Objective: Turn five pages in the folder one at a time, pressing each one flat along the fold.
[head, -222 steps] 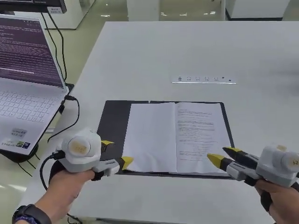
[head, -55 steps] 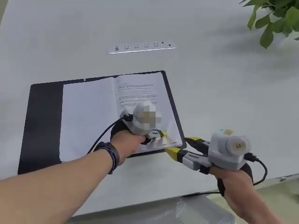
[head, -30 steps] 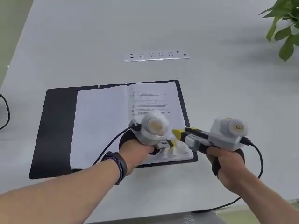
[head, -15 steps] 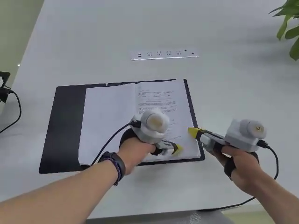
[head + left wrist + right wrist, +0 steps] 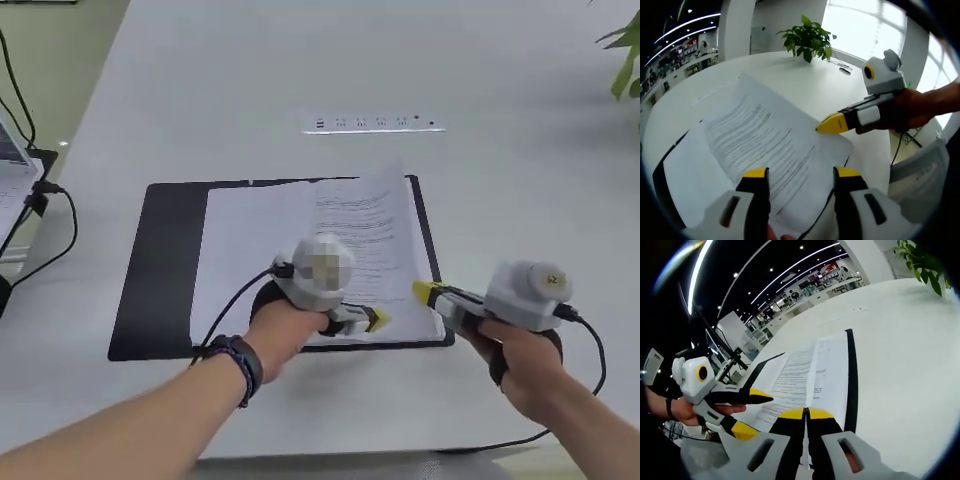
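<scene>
Open folder (image 5: 165,270) lies mid-counter (image 5: 250,80), right claw (image 5: 424,291) clamped on the near right edge of the lifted page (image 5: 375,235), left claw (image 5: 799,175) spread open over its near edge; turning while left pins it would likely crease or tear it.

There are two hand-held grippers (image 5: 375,320) (image 5: 425,292), one open folder (image 5: 165,270), one power strip (image 5: 375,124) and one leafy plant (image 5: 807,42).

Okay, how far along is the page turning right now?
Done: at least one sheet lies flat on the left of the folder; the count can't be read. In hand: the right gripper is shut on the edge of the printed page, far corner raised, left gripper open over it. Left: turning and pressing it.
</scene>
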{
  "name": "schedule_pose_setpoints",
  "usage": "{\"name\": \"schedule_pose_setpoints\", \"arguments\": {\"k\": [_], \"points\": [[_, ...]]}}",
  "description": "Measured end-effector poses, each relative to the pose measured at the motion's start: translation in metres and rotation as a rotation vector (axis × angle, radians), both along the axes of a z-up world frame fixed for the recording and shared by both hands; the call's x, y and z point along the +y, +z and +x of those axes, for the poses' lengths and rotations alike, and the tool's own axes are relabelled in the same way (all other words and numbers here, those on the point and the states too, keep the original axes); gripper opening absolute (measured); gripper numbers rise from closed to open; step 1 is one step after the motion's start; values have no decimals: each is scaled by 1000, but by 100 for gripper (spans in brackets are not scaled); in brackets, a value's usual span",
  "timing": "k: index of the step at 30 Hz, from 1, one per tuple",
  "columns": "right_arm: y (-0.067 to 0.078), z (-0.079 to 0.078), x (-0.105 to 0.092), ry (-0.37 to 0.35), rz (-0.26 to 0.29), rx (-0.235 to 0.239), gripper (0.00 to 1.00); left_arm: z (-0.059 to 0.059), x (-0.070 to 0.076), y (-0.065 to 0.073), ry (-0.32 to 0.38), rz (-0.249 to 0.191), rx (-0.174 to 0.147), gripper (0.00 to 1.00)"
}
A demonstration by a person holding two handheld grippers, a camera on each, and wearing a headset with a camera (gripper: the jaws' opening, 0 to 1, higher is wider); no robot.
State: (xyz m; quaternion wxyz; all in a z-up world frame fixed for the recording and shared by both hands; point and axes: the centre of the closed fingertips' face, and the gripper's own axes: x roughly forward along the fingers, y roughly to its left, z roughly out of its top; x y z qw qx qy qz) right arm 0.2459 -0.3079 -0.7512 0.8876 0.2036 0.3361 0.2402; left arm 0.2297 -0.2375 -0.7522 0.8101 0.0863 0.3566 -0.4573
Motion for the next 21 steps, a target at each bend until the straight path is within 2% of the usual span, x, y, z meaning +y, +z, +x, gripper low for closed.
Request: {"name": "schedule_pose_setpoints", "arguments": {"k": [6,9,17,19,21], "points": [[4,0,5,15,-28,-6,0,-6,25,-1,26,19,-15,48],[6,1,8,27,-41,-11,0,-12,39,-2,42,19,-12,49],[12,1,15,26,-49,-20,0,-18,74,-2,82,30,-12,52],[13,1,18,22,-39,-19,0,-18,82,0,92,29,-17,52],[21,5,23,-8,27,-34,0,-18,91,4,107,24,-22,53]]}}
